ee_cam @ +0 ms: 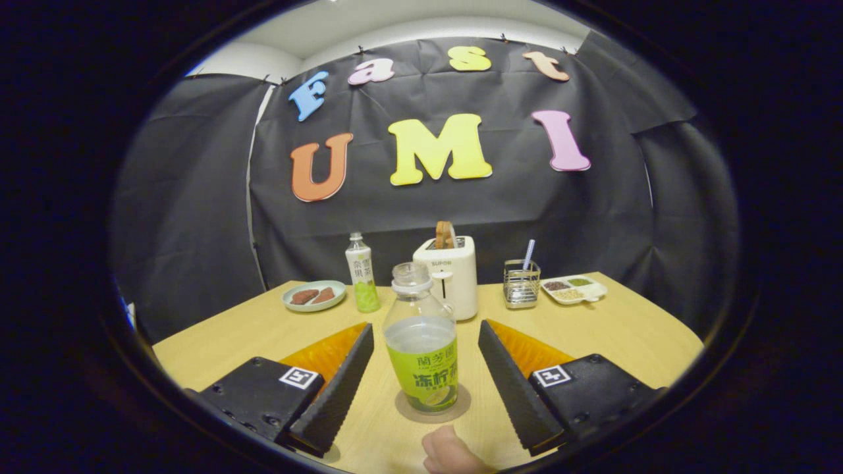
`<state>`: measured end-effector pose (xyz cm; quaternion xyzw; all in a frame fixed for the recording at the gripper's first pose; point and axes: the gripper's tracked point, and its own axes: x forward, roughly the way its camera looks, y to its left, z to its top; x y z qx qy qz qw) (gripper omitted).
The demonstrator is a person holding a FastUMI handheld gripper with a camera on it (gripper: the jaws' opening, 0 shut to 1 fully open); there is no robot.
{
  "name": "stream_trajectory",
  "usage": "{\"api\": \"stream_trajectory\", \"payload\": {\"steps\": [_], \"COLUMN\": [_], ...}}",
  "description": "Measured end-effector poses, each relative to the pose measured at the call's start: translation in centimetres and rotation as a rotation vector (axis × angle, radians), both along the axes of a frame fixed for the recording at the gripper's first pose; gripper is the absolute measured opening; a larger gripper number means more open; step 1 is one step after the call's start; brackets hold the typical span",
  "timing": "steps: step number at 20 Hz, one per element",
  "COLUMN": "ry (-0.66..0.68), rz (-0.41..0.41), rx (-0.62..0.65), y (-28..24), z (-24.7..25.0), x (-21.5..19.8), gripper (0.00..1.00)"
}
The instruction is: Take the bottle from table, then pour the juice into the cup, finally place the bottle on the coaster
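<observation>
A clear uncapped bottle with a green label stands upright on a round brown coaster on the wooden table. It holds pale liquid to about its shoulder. My gripper is open, with one finger on each side of the bottle and a gap between each finger and the bottle. Neither finger touches it.
A fingertip of a person shows at the near table edge. Beyond the bottle stand a white toaster with bread, a capped green-tea bottle, a plate with brown pieces, a wire holder and a divided snack tray.
</observation>
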<state>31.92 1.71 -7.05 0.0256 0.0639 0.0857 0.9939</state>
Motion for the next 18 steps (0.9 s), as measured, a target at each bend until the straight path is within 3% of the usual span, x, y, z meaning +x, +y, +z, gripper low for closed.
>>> {"api": "stream_trajectory", "payload": {"steps": [5,10,18], "ry": [-0.047,0.016,-0.124], "rz": [-0.072,-0.114,-0.18], "rx": [0.002,0.035,-0.049], "y": [-1.8,-3.8,-7.0], "z": [2.9,3.1,5.1], "x": [-6.5,-14.3,-25.1], "gripper": [1.0,1.0,1.0]}}
